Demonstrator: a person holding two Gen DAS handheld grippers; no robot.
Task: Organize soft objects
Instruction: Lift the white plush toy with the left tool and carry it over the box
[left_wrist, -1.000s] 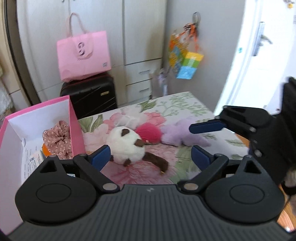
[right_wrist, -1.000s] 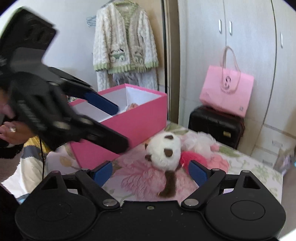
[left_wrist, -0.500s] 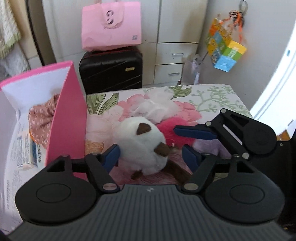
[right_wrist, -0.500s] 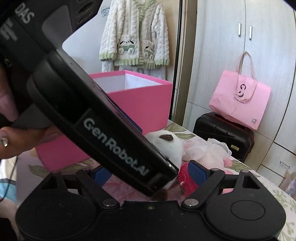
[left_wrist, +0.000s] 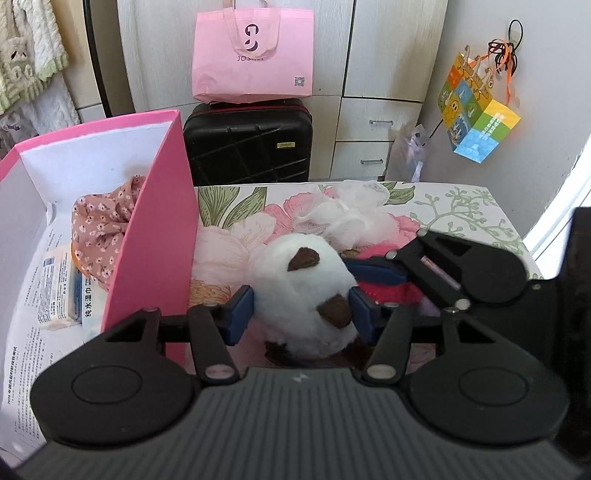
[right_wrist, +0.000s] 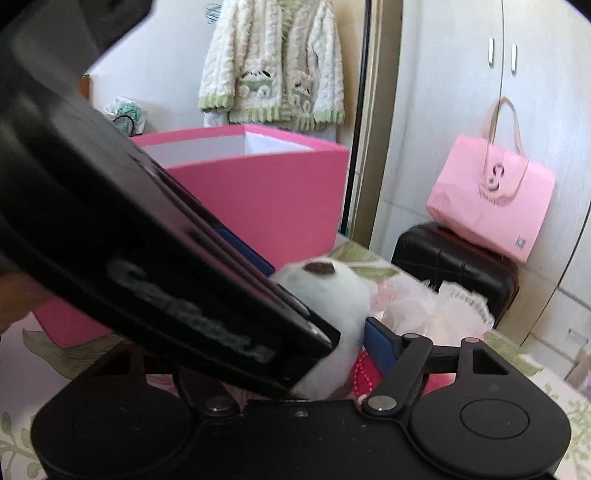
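The left gripper (left_wrist: 301, 308) was closing, its blue pads touching both sides of the white plush toy (left_wrist: 303, 291) on the flowered tablecloth (left_wrist: 461, 206), beside the pink box (left_wrist: 155, 236). The right gripper (left_wrist: 380, 277) was closing around the red plush (left_wrist: 391, 291); contact unclear. Behind stood a black suitcase (left_wrist: 251, 144), pink bag (left_wrist: 255, 51) and white cupboards (left_wrist: 391, 55).
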